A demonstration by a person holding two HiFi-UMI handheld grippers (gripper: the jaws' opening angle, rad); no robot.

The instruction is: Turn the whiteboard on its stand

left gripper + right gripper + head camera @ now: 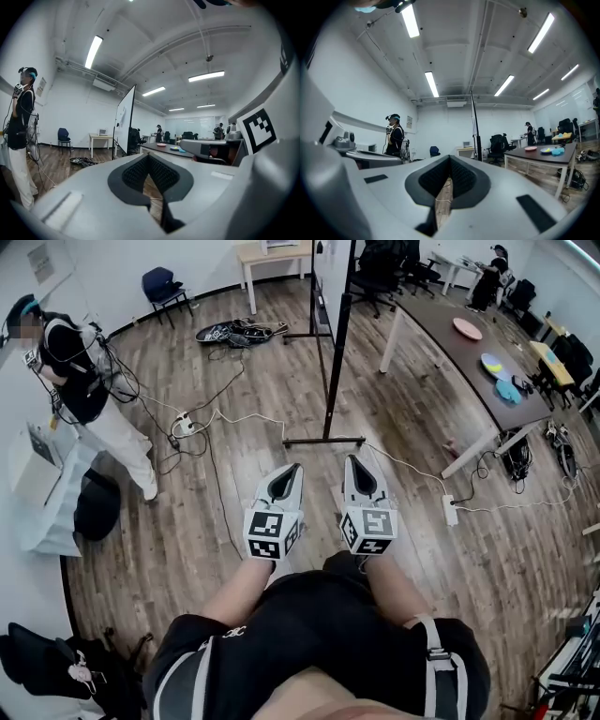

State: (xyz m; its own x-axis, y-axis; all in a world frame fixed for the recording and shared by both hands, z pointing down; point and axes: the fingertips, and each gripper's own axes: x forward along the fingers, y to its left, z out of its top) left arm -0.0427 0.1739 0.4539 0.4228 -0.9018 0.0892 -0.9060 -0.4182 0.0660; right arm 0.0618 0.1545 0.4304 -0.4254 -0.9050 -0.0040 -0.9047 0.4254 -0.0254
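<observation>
On head view alone: whiteboard point(334, 343) feet

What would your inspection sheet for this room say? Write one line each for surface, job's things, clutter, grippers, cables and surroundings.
Surface: wooden floor.
Job's things: whiteboard on its stand, seen edge-on in the head view, ahead of both grippers, untouched.
Clutter: dark pile of gear on the floor beyond the board.
Grippers: left gripper and right gripper side by side, both shut and empty.
Cables: white power strip with tangled leads left of the stand; second strip at right.
Surroundings: person at left; long table with plates; blue chair.
</observation>
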